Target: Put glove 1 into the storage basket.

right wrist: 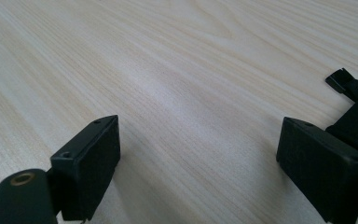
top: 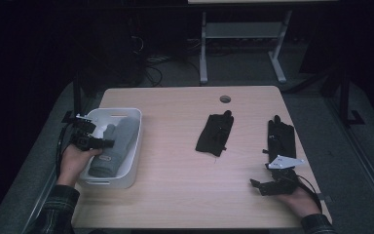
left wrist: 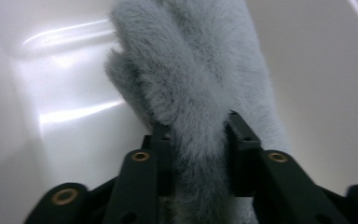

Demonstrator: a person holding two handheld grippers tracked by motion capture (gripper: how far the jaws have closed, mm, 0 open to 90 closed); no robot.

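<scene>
Nearest, at abt 5 o'clock on the bench, the right claw lies low on the wood w/ jaws spread wide and nothing between them; the right gripper view shows bare grain between the pads and a black glove edge just past the right-hand pad. That glove lies flat at abt 3 o'clock, just beyond the claw. A second black glove sits near centre, well apart from the first, cuff toward 6 and fingers toward 12. Over at 9 o'clock the left claw reaches into the white bin, where the fluffy grey mittens lie lengthwise. In the left gripper view the jaws flank the grey pile w/ fur bulging between them; the pads stand at the fur's sides, but whether they press or only brush it I can't tell, since the fur hides the contact line. Step in hand, as I read it: dropping the grey mitten into the bin, i.e. the release. Next move prob needs the left claw fully slack, then a straight lift clear of the bin wall so the fur doesn't snag and drag out. After that, a black glove is the likely next pick, and the right claw is already close to the 3 o'clock one.
</scene>
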